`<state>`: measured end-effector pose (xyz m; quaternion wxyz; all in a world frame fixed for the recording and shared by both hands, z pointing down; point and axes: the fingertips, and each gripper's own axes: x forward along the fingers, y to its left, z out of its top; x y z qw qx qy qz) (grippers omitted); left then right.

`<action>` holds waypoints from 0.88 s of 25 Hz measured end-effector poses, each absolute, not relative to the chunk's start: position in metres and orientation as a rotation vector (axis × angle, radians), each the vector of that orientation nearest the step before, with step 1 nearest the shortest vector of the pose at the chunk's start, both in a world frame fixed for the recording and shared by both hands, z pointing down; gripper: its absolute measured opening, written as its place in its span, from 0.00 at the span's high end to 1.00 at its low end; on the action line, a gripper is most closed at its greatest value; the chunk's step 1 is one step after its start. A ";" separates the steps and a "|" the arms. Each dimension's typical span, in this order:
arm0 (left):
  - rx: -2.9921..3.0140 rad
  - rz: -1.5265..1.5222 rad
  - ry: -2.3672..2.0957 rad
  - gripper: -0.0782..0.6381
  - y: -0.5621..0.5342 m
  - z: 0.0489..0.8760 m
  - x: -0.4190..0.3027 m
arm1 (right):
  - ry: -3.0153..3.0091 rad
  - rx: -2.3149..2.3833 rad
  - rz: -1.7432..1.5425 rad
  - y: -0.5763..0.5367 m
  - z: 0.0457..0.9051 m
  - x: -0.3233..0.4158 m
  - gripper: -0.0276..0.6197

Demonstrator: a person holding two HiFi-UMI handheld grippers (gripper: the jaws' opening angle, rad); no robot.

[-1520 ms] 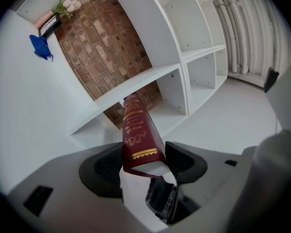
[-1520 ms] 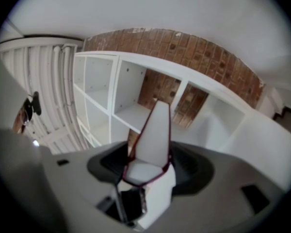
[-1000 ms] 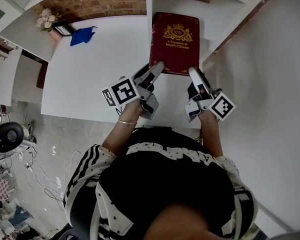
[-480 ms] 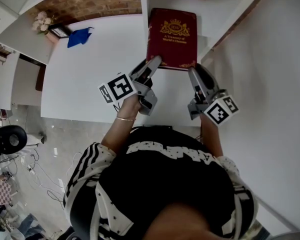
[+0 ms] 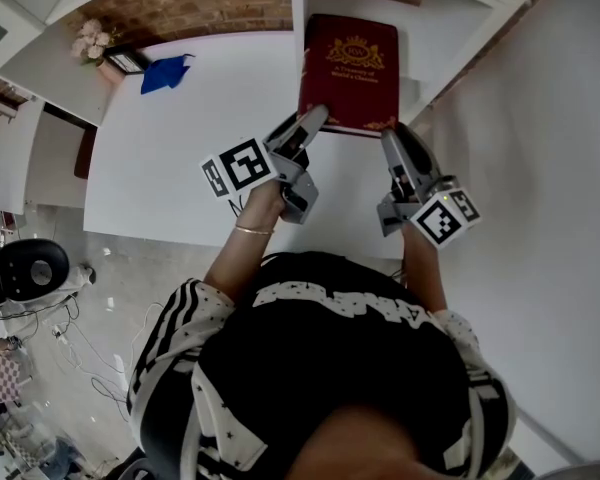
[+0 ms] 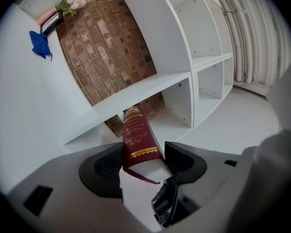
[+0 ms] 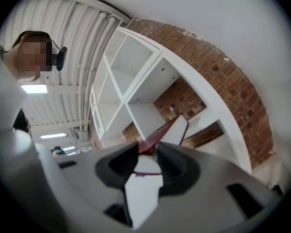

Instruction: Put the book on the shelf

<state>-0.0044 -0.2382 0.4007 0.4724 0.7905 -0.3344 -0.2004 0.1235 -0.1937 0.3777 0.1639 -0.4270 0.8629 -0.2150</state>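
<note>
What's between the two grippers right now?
Only the book: in the head view its near edge spans from the left gripper to the right gripper, whose jaws have just closed on its corner.

Head view: from above the person, steeply down onto the worktop [image 5: 170, 148], with left tool [image 5: 315, 120] and right tool [image 5: 393, 136] mid-frame. Left gripper view and right gripper view: close behind own jaws, facing the shelf unit [image 6: 150, 87]. All three share the red book [image 5: 350, 68].
</note>
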 end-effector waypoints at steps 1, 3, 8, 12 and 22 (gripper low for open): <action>1.936 -0.491 -0.818 0.49 -0.239 0.401 -0.004 | 2.460 -1.220 -0.614 -0.194 0.378 0.123 0.75; 1.937 -0.490 -0.817 0.49 -0.240 0.401 -0.004 | 2.459 -1.227 -0.616 -0.195 0.377 0.123 0.75; 1.935 -0.490 -0.816 0.49 -0.243 0.401 -0.002 | 2.453 -1.237 -0.621 -0.198 0.377 0.125 0.75; 1.934 -0.481 -0.820 0.49 -0.244 0.402 -0.001 | 2.446 -1.246 -0.632 -0.200 0.378 0.126 0.75; 1.931 -0.460 -0.823 0.49 -0.247 0.403 0.000 | 2.428 -1.260 -0.654 -0.203 0.380 0.128 0.75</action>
